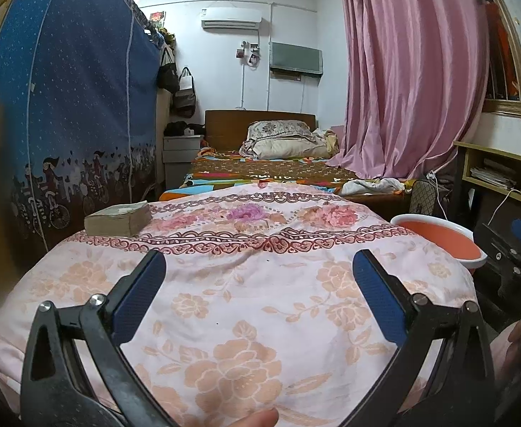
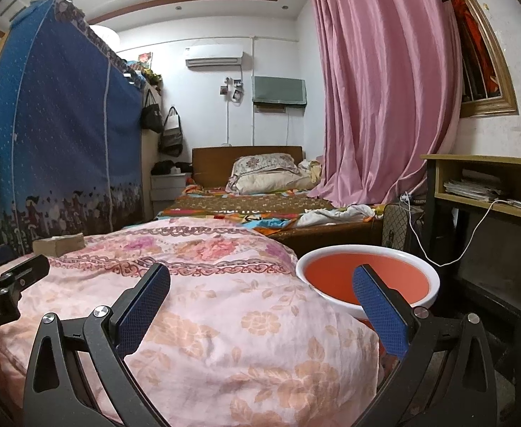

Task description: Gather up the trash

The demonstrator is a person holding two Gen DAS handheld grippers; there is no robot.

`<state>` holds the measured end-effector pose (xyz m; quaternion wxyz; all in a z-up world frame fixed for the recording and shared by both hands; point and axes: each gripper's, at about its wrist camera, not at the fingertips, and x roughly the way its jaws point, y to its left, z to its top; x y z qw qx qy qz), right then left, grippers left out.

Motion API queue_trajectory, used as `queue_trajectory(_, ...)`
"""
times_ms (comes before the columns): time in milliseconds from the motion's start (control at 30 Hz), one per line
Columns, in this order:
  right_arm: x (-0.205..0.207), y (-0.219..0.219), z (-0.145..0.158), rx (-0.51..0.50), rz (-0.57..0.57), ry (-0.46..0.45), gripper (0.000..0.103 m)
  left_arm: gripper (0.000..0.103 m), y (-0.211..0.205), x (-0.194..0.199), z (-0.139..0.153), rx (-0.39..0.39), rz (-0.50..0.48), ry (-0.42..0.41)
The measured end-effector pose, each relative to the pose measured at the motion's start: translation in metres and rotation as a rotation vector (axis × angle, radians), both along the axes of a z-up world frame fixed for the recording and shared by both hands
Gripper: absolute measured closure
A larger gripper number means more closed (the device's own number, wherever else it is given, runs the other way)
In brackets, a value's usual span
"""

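A pink floral quilt (image 1: 246, 284) covers a raised surface in front of me. A worn brown book-like block (image 1: 118, 219) lies at its far left; it also shows in the right wrist view (image 2: 59, 243). An orange basin with a white rim (image 2: 367, 279) stands to the right of the quilt, seen partly in the left wrist view (image 1: 442, 242). My left gripper (image 1: 258, 259) is open and empty above the quilt. My right gripper (image 2: 260, 274) is open and empty, its right finger (image 2: 381, 309) in front of the basin.
A blue fabric wardrobe (image 1: 68, 114) stands on the left. A bed (image 1: 271, 170) with pillows lies beyond, a pink curtain (image 1: 410, 71) on the right, a wooden desk (image 2: 488, 185) with papers and a white cable (image 2: 474, 235) at far right.
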<state>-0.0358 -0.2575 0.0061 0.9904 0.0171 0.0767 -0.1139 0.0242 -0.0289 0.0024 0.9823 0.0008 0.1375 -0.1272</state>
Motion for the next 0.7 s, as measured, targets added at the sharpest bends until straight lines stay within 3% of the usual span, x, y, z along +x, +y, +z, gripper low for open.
queue_trajectory(700,0.0012,0.0006,-0.0003,-0.001,-0.001,0.002,0.0,0.012,-0.0027,0.0006,-0.0017,0.003,-0.008,-0.001)
